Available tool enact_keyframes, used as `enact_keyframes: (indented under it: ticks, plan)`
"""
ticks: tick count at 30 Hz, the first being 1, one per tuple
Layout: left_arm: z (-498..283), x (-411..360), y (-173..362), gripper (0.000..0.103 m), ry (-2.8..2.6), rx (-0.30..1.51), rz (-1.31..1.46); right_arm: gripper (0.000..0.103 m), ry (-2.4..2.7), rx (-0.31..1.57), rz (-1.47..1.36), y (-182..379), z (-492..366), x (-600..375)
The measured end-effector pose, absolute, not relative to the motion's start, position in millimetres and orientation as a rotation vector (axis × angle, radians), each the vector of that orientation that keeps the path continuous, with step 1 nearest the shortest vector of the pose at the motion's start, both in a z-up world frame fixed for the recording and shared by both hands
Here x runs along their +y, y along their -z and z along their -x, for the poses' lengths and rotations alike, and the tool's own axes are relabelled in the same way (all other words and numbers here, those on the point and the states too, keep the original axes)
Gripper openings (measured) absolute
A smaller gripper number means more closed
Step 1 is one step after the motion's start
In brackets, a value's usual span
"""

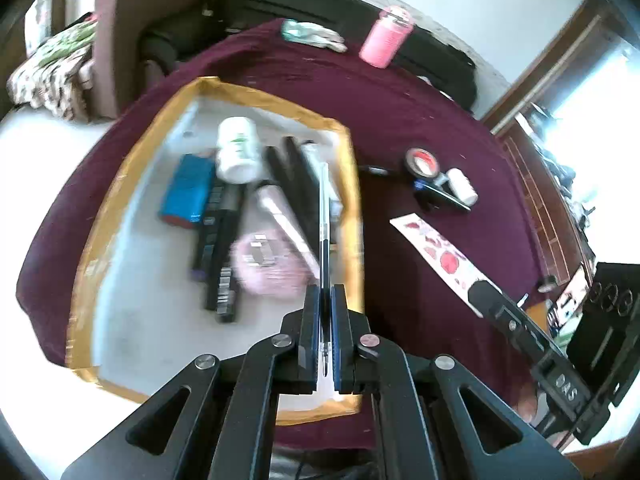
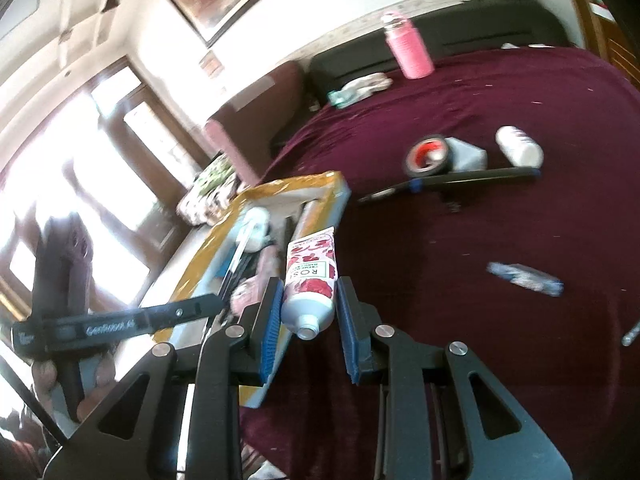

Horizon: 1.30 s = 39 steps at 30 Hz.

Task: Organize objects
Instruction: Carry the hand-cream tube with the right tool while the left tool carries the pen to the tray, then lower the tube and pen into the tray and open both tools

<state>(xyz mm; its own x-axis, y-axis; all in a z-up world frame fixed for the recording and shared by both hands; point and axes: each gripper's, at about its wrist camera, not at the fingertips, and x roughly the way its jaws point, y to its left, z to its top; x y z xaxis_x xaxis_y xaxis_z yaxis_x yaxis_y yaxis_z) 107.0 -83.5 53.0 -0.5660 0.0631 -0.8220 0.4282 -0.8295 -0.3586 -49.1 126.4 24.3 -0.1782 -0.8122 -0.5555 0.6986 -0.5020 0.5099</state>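
Note:
My left gripper (image 1: 325,292) is shut on a thin pen (image 1: 324,220) and holds it above the right side of a shallow gold-rimmed box (image 1: 354,200). The box holds a white bottle (image 1: 237,148), a blue can (image 1: 187,190), a pink pouch (image 1: 266,266) and dark sticks. My right gripper (image 2: 307,284) grips a rose-print tube (image 2: 310,276), cap toward the camera, beside the box's near corner (image 2: 338,196). The tube also shows in the left wrist view (image 1: 436,254).
On the maroon cloth (image 2: 500,240) lie a tape roll (image 2: 426,154), a small white bottle (image 2: 519,146), a long black tool (image 2: 472,178), a small blue-white packet (image 2: 524,278), a pink flask (image 2: 409,48) and a crumpled cloth (image 2: 360,86). A sofa stands behind.

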Motion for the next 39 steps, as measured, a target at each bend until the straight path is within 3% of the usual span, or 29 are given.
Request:
enact_keyframes:
  ticks: [14,39]
  plan:
    - [-128.5,-144.3,-24.9,0.003,2.314,0.844,-1.312,0.025,1.682,0.009,-0.953,-15.9,3.1,54.0]
    - [-126.9,-145.1,-3.2,0.004,2.252,0.805,-1.369,0.025,1.631,0.211,-1.009,24.1,-16.8,19.0]
